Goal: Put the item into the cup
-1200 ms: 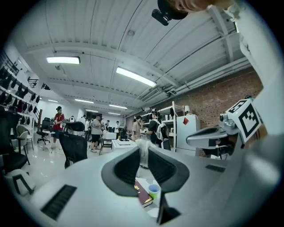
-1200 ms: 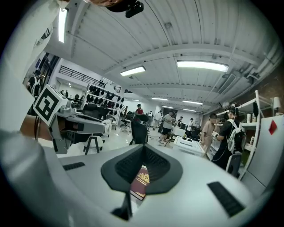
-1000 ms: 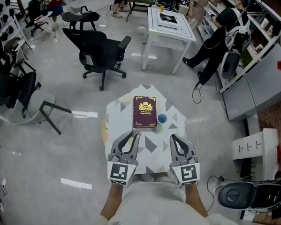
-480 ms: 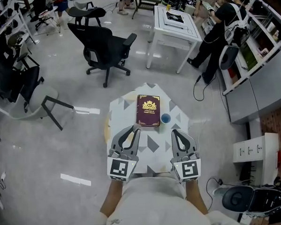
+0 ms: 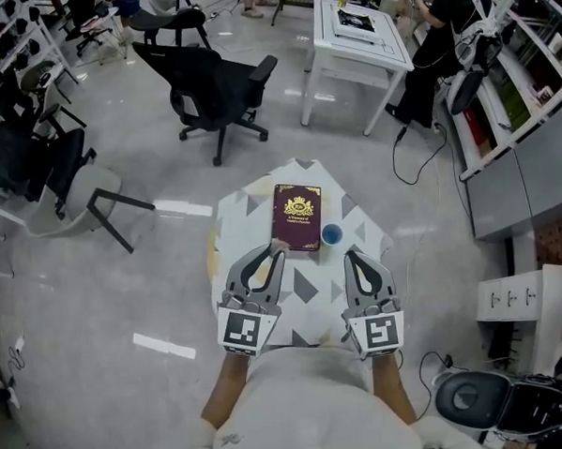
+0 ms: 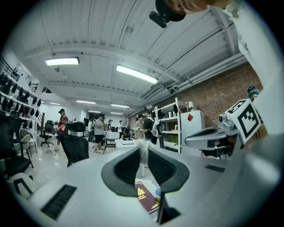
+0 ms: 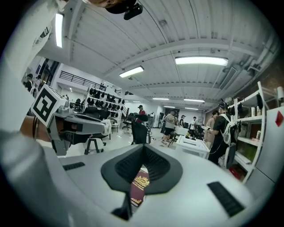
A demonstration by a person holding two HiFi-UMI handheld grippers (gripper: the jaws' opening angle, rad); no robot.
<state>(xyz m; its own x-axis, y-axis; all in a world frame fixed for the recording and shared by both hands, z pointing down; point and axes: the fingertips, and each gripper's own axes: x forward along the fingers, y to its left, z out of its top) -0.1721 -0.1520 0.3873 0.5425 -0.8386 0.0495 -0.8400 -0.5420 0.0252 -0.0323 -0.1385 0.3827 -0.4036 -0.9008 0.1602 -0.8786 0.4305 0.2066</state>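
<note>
A blue cup (image 5: 331, 234) stands on the small patterned table (image 5: 308, 289), just right of a dark red book (image 5: 297, 216). My left gripper (image 5: 279, 250) hovers over the book's near left corner, shut on a small white crumpled item (image 5: 279, 246). The left gripper view shows the white item (image 6: 143, 154) pinched at the tips of the left gripper (image 6: 143, 148), with the book (image 6: 144, 196) and cup (image 6: 158, 193) below. My right gripper (image 5: 352, 254) is shut with nothing in it, just near of the cup. In its own view the right gripper (image 7: 144, 147) points over the book (image 7: 138, 186).
A black office chair (image 5: 212, 82) and a white table (image 5: 356, 37) stand beyond the small table. A person (image 5: 435, 23) leans at shelving on the right. A tipped grey chair (image 5: 73, 197) is at left; a white cabinet (image 5: 510, 296) is at right.
Both grippers have moved forward over the table toward the book and cup. The left gripper's tips now reach the book's near corner, still holding the white item.
</note>
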